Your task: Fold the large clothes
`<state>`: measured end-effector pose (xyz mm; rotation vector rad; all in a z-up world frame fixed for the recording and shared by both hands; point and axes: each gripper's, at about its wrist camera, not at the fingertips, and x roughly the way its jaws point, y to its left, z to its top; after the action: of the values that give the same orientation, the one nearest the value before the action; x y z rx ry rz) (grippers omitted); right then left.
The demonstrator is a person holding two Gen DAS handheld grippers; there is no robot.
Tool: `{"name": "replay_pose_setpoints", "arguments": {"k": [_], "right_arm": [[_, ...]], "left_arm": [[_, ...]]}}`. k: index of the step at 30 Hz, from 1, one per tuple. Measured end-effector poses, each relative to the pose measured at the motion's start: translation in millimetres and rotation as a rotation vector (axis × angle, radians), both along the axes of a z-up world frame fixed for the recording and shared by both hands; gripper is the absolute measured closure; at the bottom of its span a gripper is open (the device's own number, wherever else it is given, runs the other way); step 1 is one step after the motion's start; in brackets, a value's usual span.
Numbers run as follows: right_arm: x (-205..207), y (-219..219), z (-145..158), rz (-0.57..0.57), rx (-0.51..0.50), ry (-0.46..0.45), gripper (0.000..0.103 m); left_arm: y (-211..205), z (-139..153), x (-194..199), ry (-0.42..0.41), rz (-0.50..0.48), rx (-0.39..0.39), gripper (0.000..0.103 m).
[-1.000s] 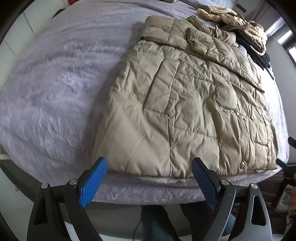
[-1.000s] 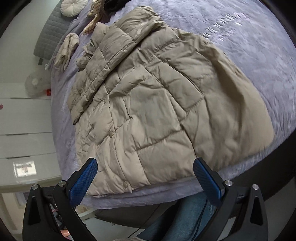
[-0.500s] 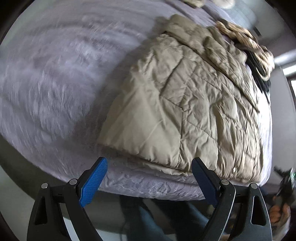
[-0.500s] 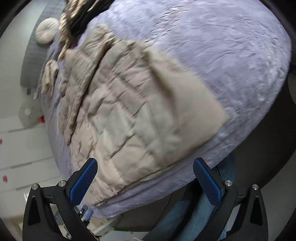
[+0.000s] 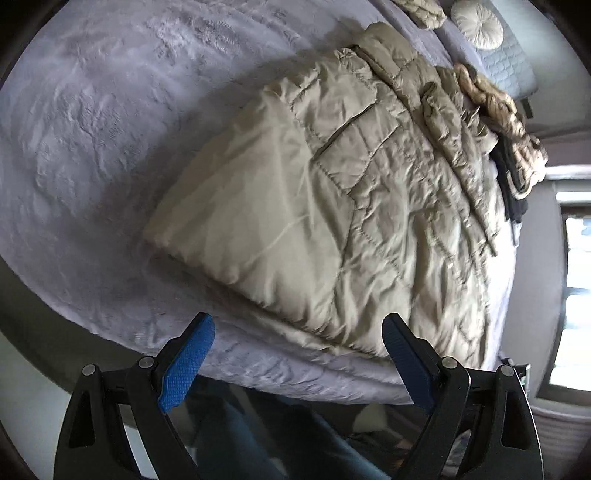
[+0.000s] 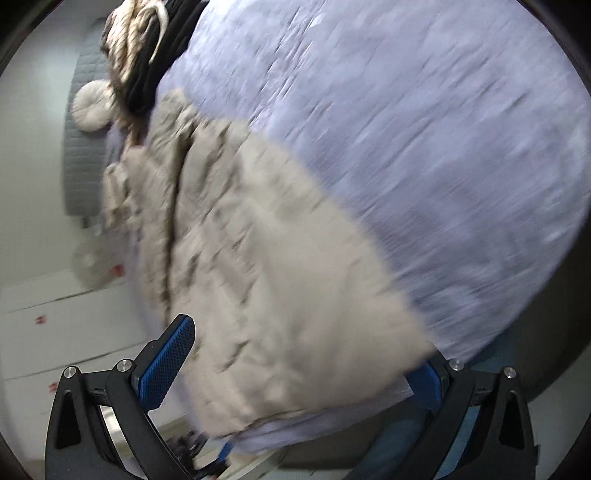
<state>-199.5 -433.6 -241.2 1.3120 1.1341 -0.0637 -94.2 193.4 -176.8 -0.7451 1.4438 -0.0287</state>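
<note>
Soft daylight from window (image 5: 574, 295) at right, glare there, heavy motion blur in right wrist view, fisheye-darkened edges

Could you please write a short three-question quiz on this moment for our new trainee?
1. True or false: the left gripper is shut on the beige puffer jacket.
2. What lies under the jacket? A) lavender bedspread B) wooden table C) carpet
3. Fill in: the round white cushion lies near the ____ of the bed.

Key: 1 false, its jaws stand open, holding nothing; 2 A; 3 head.
</note>
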Motion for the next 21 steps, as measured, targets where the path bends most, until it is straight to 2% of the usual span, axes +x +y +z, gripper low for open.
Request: {"name": "replay_pose_setpoints", "arguments": {"k": [4,8,11,14,18,19,20,21], "right_arm": [[19,35,-4,0.075,0.096,-0.053,0.0],[32,57,3,0.118,0.152,-0.092,0.0],[41,64,14,0.129,0.165,-0.126,0.0],[46,64,23,0.114,0.184,-0.148,0.0],[45,62,22,0.119,0.151,-0.125,0.0],[44,61,20,0.118,0.146,-0.118,0.0],[43,59,18,0.115,0.141,-0.11,0.0],[39,58,16,0.112,0.135,-0.103,0.0]], "left_arm": [[-7,-14,6,0.006,0.011,-0.118,0.01],[-19,-26,11,0.022,-0.007,-0.153,0.01],[-26,-31,14,0.031,-0.021,-0.155,0.01],[-29,-27,19,0.002,-0.025,-0.17,0.01],[-30,-21,29,-0.031,-0.034,-0.138,0.01],[-31,-19,31,-0.038,-0.047,-0.12,0.015],[-33,-17,33,-0.042,-0.068,-0.09,0.032],[-37,-16,35,-0.039,-0.105,-0.051,0.04]]}}
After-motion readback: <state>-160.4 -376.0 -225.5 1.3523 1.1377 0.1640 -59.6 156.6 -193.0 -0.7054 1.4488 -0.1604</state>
